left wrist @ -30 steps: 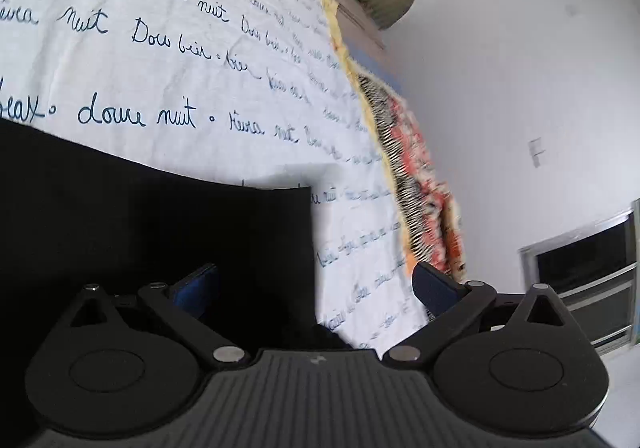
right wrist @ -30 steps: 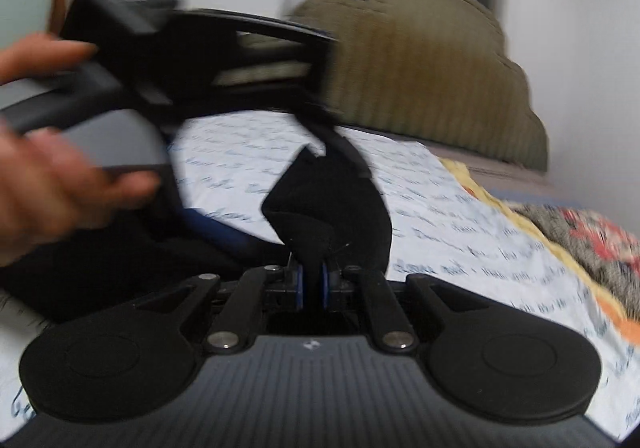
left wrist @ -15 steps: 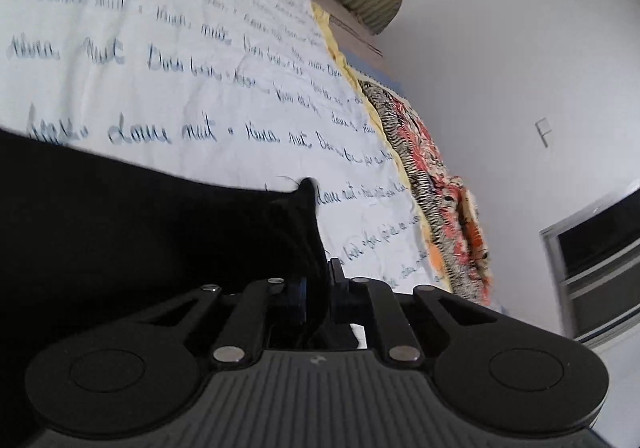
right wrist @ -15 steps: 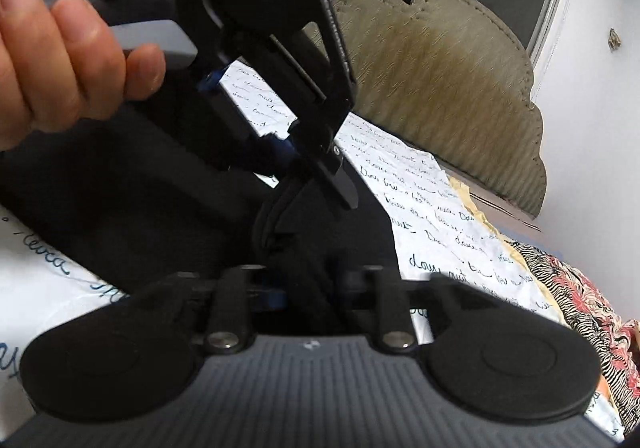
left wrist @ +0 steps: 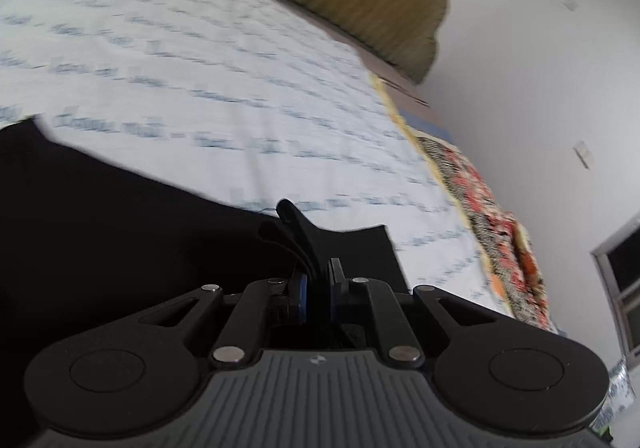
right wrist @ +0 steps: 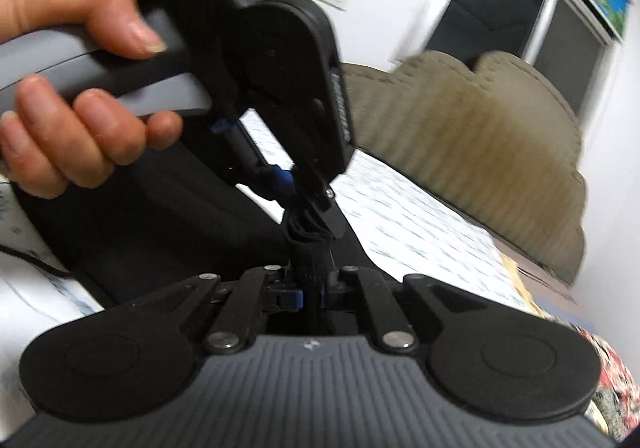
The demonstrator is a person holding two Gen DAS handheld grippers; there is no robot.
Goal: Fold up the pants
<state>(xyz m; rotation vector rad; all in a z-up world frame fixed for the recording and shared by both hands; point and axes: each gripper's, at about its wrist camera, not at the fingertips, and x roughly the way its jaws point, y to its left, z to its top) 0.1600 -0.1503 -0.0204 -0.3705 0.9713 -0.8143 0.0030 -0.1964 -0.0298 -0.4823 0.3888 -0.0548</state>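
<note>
Black cloth pants [left wrist: 120, 232] pinched by both grippers above a white script-printed bedsheet [left wrist: 200, 68].

In the lower centre of each wrist view, the left gripper [left wrist: 316, 282] and right gripper [right wrist: 312, 284] are each clenched on a bunched edge of the pants, whose bulk fills the lower left. The fold looks mid-carry; next, both edges likely need carrying across together and laying down level before letting go.

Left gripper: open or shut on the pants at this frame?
Shut. The left gripper has its blue pads closed on a bunched edge of the black pants, with fabric sticking up between them.
</note>
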